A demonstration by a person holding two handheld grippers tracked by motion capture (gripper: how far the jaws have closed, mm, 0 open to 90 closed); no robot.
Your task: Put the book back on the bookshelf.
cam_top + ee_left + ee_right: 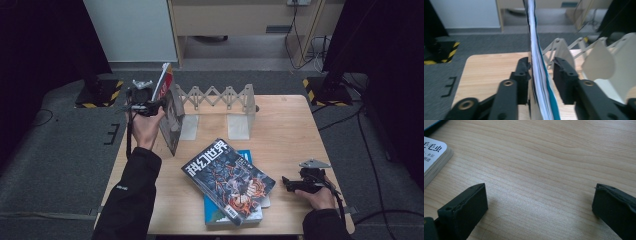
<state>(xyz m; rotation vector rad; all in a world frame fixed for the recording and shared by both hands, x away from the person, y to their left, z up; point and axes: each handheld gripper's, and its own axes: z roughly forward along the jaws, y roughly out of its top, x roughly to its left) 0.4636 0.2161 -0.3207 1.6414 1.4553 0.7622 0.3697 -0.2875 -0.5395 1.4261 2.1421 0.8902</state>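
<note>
A pale wooden tabletop (285,125) with fine straight grain stands on grey carpet (65,150). Beyond it are a white panel, a light wood cabinet and trailing cables; black-and-yellow striped plates sit on the carpet at both far corners, and dark curtains close off the sides.

The landmark is a white plastic book rack (220,107) at the far edge of the tabletop, made of flat upright dividers joined by a zigzag lattice. Just left of the rack, the left claw (150,106) holds a thin book (170,117) upright on its edge, the glossy cover facing the rack. In the left gripper view the book (537,75) shows white pages and a teal edge between the jaws: the left jaw presses it, while a narrow gap seems to remain at the right jaw.

In front of the rack, toward the person, lies a glossy magazine (230,180) with a dark illustrated cover, angled on top of a blue book (215,216) and a white one.

Right of that stack and well apart from the rack, the right claw (289,184) rests low over bare wood, released and empty, its matte black jaws wide apart.
</note>
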